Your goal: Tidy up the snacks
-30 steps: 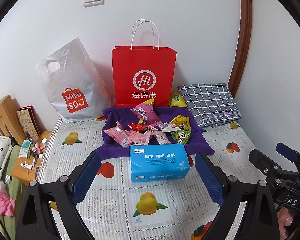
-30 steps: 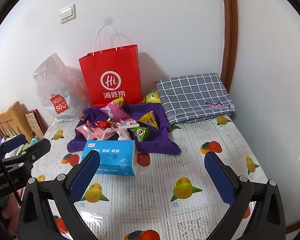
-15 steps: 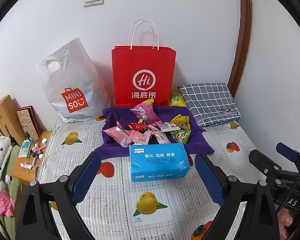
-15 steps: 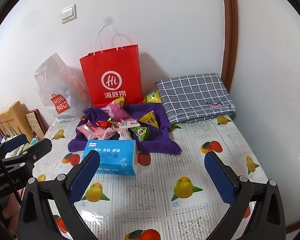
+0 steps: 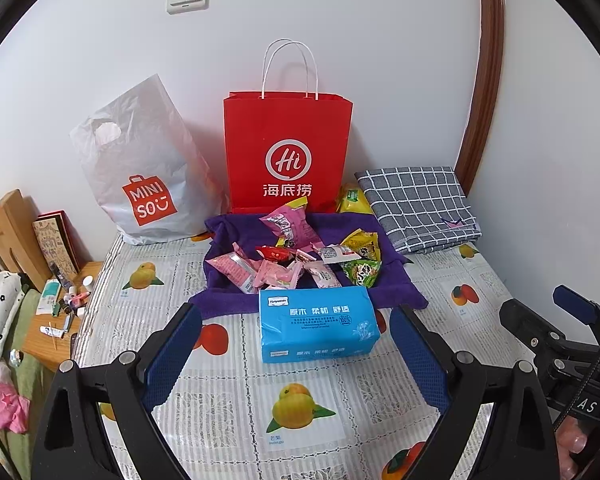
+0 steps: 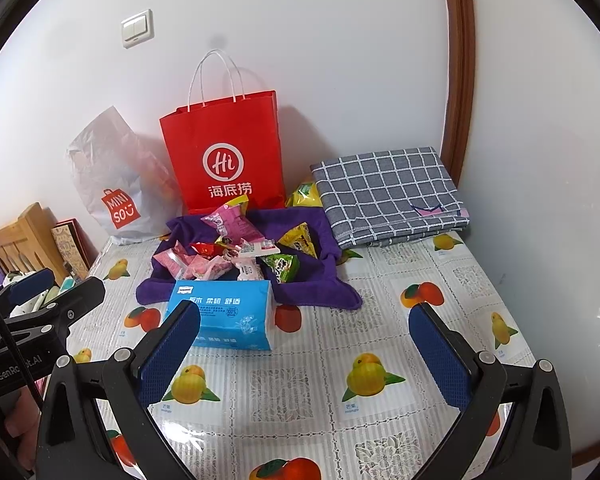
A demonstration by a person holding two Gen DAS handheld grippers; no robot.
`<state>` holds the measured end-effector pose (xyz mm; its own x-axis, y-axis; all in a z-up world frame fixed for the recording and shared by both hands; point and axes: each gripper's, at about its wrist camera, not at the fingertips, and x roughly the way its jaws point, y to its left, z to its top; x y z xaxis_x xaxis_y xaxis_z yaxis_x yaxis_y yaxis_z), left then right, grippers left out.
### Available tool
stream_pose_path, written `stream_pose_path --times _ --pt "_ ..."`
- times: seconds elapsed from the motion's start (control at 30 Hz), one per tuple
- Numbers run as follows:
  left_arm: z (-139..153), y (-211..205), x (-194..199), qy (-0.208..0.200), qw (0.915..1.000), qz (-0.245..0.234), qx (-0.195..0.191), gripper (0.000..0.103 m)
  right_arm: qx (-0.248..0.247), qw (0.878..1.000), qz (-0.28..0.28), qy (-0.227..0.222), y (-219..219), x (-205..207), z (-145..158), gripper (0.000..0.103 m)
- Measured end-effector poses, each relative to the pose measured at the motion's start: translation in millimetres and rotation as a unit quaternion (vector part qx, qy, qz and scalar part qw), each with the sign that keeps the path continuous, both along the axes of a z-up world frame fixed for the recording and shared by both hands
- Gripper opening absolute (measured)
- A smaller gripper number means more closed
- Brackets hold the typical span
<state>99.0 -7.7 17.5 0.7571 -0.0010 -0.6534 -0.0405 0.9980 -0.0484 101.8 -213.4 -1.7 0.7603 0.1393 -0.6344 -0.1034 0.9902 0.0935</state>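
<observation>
Little differs from the pictures a second ago: both grippers hover in nearly the same spot, the right wrist view shifted only slightly, nothing on the table moved.

Nearest: left gripper (image 5: 296, 354), black arms, blue textured pads, jaws spread wide, holding nothing. Right gripper (image 6: 304, 356) likewise wide apart and empty, above the table (image 6: 300, 392), whose glossy covering is printed with fruit and lace squares.

Next out: blue tissue pack (image 5: 318, 322), soft plastic, rectangular, lying flat between the left pads in view, its far edge touching the purple cloth (image 5: 228, 300).

On the cloth, a plush towel with rumpled raised edges, lies the snack pile (image 5: 300, 258): crinkled foil sachets, pink, red, green, yellow, overlapping one another.

Behind, against the white wall: red paper bag (image 5: 288, 152), stiff, upright, white cord handles; left of it a slumped white plastic bag (image 5: 144, 172). A yellow packet (image 5: 352, 198) sits between the red bag and a folded grey checked cloth (image 5: 416, 206).
</observation>
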Motion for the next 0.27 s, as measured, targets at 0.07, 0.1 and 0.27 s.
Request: stream_pose_path --times 0.07,0.1,0.27 --pt "0.1 0.1 0.0 0.001 1.0000 0.000 0.000 0.095 -0.001 1.000 0.000 0.000 -0.2 -0.2 0.4 0.103" --pt "-0.1 0.2 -0.3 0.000 1.0000 0.000 0.000 0.095 0.000 1.000 0.000 0.000 0.1 -0.6 0.5 0.103" --pt "0.0 0.0 0.1 -0.002 1.0000 0.001 0.002 0.095 0.000 1.000 0.000 0.000 0.1 -0.5 0.4 0.103"
